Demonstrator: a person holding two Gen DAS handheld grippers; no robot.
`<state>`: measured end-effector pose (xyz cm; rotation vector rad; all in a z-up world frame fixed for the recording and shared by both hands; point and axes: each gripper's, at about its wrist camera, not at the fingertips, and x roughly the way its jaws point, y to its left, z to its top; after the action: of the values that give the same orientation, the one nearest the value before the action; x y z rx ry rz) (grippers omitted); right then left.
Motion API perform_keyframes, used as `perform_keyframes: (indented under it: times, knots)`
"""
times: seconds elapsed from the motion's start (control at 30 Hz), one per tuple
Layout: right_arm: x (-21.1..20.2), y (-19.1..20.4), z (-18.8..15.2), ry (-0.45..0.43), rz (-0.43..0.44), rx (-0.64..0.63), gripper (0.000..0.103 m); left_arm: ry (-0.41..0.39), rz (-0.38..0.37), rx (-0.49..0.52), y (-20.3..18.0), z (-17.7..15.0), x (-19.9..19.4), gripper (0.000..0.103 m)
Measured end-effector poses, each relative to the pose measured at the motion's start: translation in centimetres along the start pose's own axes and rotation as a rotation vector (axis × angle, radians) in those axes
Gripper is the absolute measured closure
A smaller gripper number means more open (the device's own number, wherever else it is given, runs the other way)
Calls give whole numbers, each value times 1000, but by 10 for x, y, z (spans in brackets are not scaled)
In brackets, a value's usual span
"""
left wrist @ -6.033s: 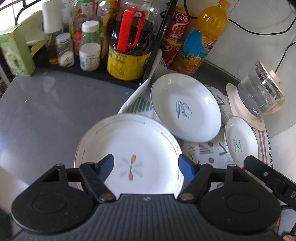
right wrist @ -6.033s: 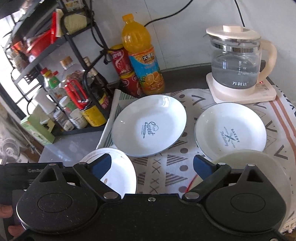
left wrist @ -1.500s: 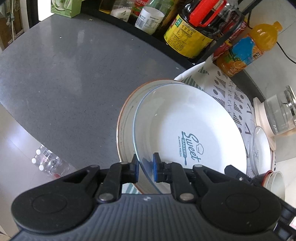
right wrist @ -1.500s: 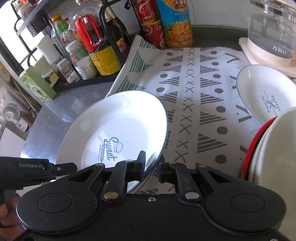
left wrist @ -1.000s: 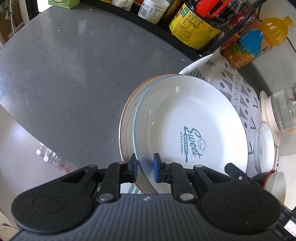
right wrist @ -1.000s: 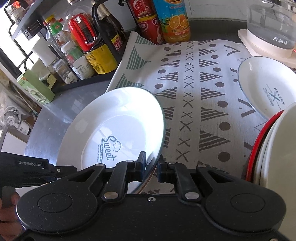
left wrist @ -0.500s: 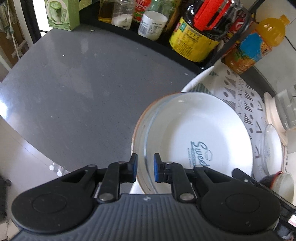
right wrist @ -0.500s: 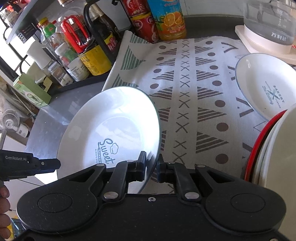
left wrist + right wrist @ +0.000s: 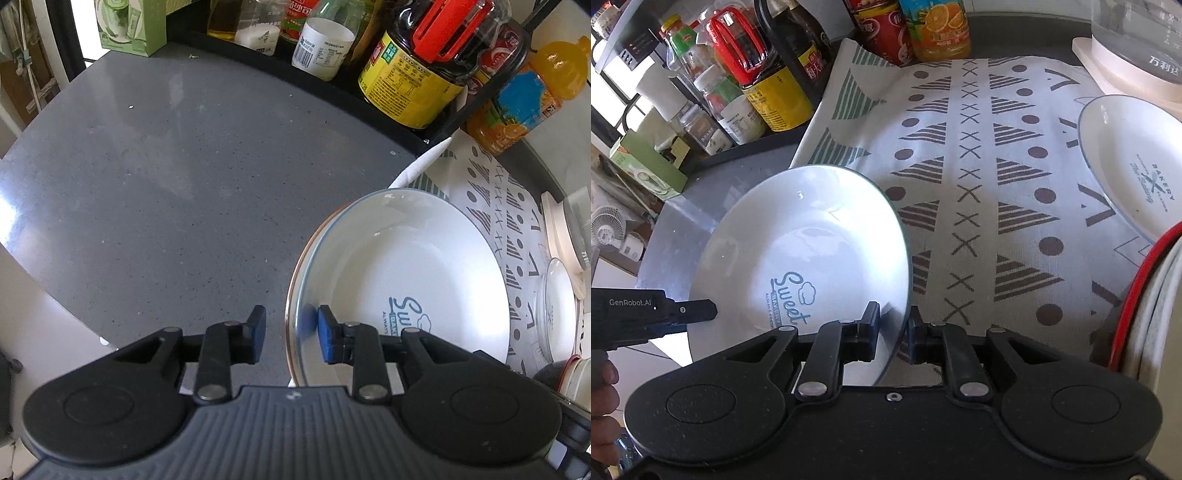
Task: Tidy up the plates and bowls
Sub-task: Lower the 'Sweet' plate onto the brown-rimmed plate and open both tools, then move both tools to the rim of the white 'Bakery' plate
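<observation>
The white "Sweet" plate [image 9: 413, 273] rests on the orange-rimmed plate [image 9: 295, 273], at the counter's near edge beside the cloth. My left gripper [image 9: 290, 334] is open, its jaws straddling the left rims of both plates without squeezing. In the right wrist view my right gripper [image 9: 892, 330] is shut on the right rim of the "Sweet" plate [image 9: 798, 251]. A second white "Bakery" plate [image 9: 1134, 162] lies on the cloth at the right. A stack of bowls with a red rim [image 9: 1145, 295] sits close at the right edge.
A patterned cloth [image 9: 971, 155] covers the counter's right part. The grey counter [image 9: 166, 177] lies to the left. A rack of bottles and jars [image 9: 406, 74] lines the back. A glass kettle on its base [image 9: 1137, 48] stands at the far right.
My left gripper has opened off the plates' rim and its jaws stand wider apart. The plates have shifted right in the left view. My right gripper still holds the "Sweet" plate.
</observation>
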<state>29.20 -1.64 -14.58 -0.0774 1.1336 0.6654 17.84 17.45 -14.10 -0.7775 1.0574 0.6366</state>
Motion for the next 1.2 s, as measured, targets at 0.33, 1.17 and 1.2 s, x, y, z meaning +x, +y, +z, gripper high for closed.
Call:
perform_keyframes:
  times: [0.33,1.17,1.2]
  knots:
    - [-25,-2,16,-40,8,8,55,-17,42,58,-23,21,-12,65]
    - [-116,-93,53,-338,-159,228,15,-20,-187,333,-178,27,-1,37]
    - [-118,-98,53,-340,-161,239,15,-16,-196,341,-184,27,1,37]
